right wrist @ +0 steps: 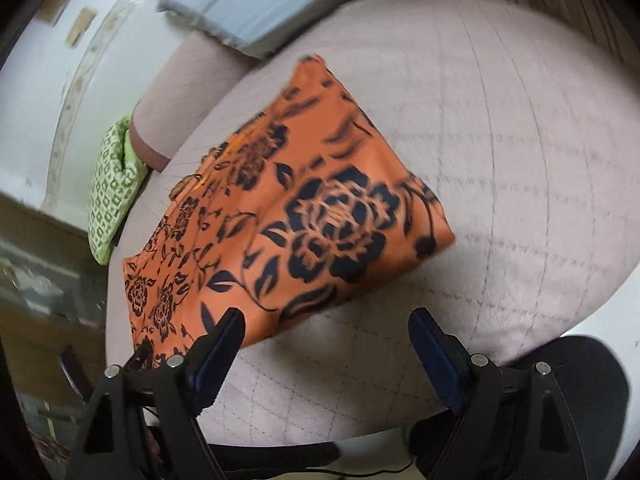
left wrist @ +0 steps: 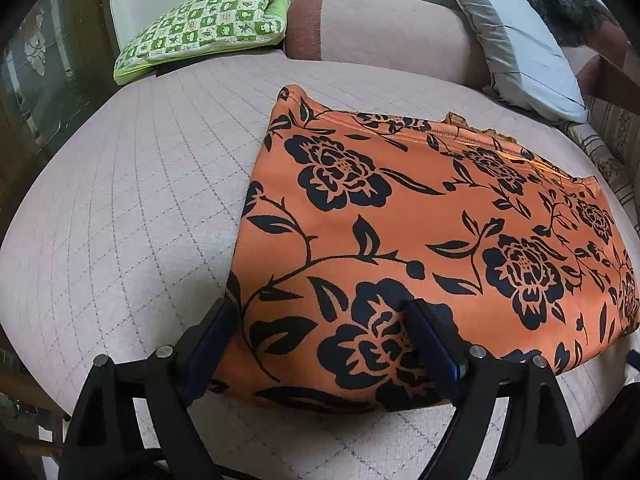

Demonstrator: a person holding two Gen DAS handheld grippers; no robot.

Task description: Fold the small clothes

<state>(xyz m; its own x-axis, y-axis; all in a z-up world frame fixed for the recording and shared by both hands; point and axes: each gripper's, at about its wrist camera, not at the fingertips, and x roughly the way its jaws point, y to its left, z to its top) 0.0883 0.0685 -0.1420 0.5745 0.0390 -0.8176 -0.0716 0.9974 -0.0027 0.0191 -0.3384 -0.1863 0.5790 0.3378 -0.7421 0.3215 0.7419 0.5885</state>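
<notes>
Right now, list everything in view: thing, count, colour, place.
Orange garment with black floral print: 1, folded flat, on the quilted surface.
Quilted pinkish-beige cushion surface: 1, under the garment.
Green-and-cream checked pillow: 1, far left corner.
Grey-blue pillow: 1, far right, leaning.
Pinkish bolster with brown band: 1, along the back.
Dark furry item: 1, top right, unclear what.
Left hand-held gripper: black, open, straddling the garment's near corner.
Right hand-held gripper: black, open, at the garment's near edge.

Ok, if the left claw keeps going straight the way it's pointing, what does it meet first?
The orange floral garment. The left claw is open with the cloth's near edge already between its fingers, so going on it would run into the fabric lying on the pink quilted cushion. Height above the cloth is unclear.
</notes>
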